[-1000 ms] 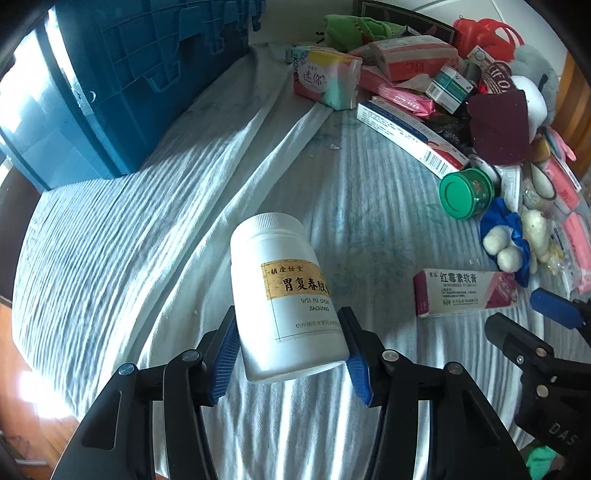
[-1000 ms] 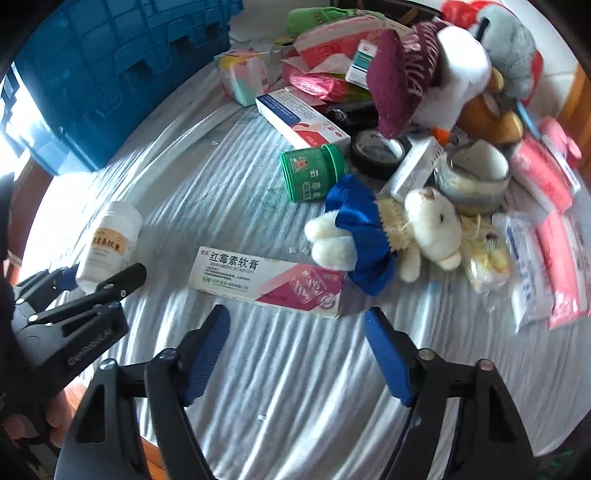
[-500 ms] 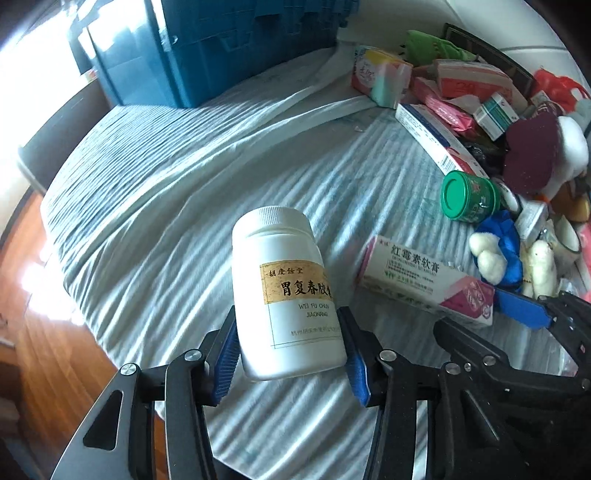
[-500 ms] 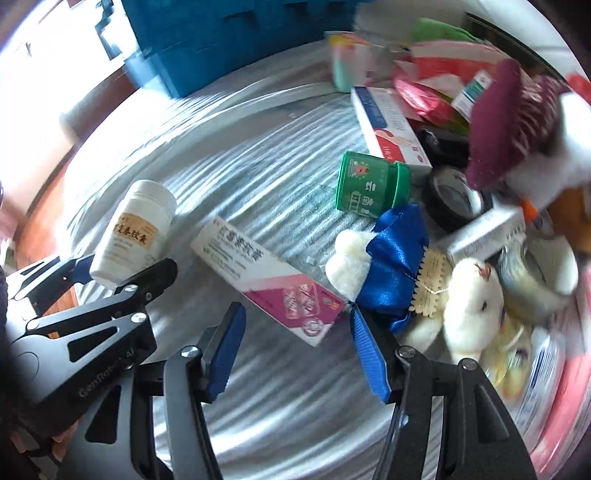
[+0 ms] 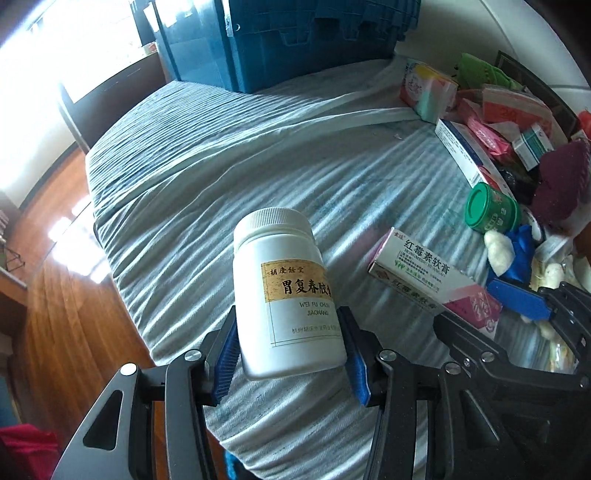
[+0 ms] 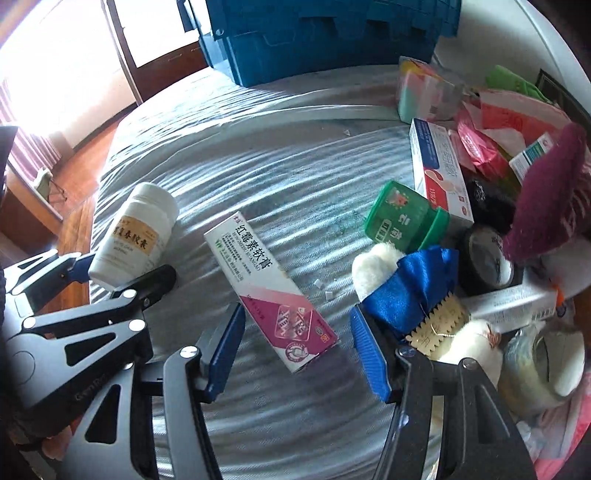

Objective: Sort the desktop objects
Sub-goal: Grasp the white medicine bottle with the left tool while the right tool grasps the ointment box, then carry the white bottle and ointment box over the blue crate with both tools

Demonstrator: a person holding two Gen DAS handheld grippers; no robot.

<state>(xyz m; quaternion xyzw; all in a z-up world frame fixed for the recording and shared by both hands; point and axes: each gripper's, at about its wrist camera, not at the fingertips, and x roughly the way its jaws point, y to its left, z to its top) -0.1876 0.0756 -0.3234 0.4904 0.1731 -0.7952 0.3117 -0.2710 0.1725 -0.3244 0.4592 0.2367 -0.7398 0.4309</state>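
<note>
A white pill bottle [image 5: 284, 288] with a yellow label sits tilted between the blue pads of my left gripper [image 5: 290, 332], which is shut on its lower half. From the right wrist view the same bottle [image 6: 136, 236] hangs at the left over the cloth's edge, in the left gripper [image 6: 122, 269]. A white and pink ointment box [image 6: 266, 280] lies on the striped cloth. Its pink end lies between the pads of my right gripper [image 6: 299, 343]. Those jaws are closing, with a gap left on both sides of the box. The left wrist view shows the box [image 5: 424, 273] and right gripper [image 5: 480, 310] at the right.
A blue crate [image 6: 332, 33] stands at the back. Right of the box lie a green jar [image 6: 402, 221], a plush toy in blue cloth [image 6: 413, 288], a tape roll [image 6: 484, 258] and a heap of boxes and packets. The striped cloth [image 5: 258, 147] ends at the left over wooden floor [image 5: 55, 295].
Both grippers rolled, so the scene looks turned. The right gripper dropped over the ointment box's pink end and its jaws narrowed. The left kept its hold on the bottle.
</note>
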